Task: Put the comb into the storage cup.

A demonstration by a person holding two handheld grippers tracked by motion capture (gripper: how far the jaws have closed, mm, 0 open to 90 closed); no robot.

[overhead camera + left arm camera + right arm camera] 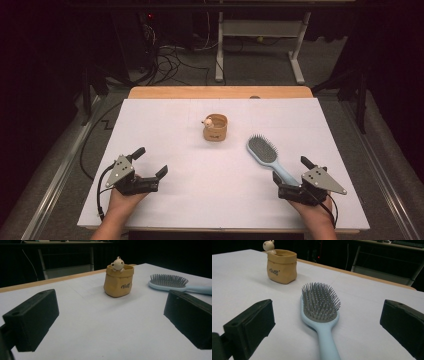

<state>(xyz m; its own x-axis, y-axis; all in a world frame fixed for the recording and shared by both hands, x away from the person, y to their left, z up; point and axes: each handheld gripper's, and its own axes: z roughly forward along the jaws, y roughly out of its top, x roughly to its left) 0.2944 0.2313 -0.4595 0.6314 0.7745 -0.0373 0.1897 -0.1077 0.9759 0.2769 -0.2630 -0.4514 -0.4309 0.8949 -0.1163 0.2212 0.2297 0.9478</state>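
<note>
Looking down, I see a white-covered worktop [165, 125] with a wooden far edge, in a dark room with floor cables and a desk frame [260, 30] behind. One blue hairbrush [267, 157] lies bristles-up, its handle between my right hand-held gripper's [292, 175] wide jaws. One tan pouch [215, 127] stands mid-worktop. My left hand-held gripper [150, 161] gapes wide, empty.

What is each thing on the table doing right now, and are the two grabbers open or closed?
Hairbrush: flat on the table, bristles up, handle lying between the right gripper's open jaws, not gripped.
Sack-shaped pot: upright, mouth open, small animal figure peeking over its rim.
Left gripper: open, holding nothing, low over the table.
Right gripper: open, jaws either side of the brush handle.
</note>
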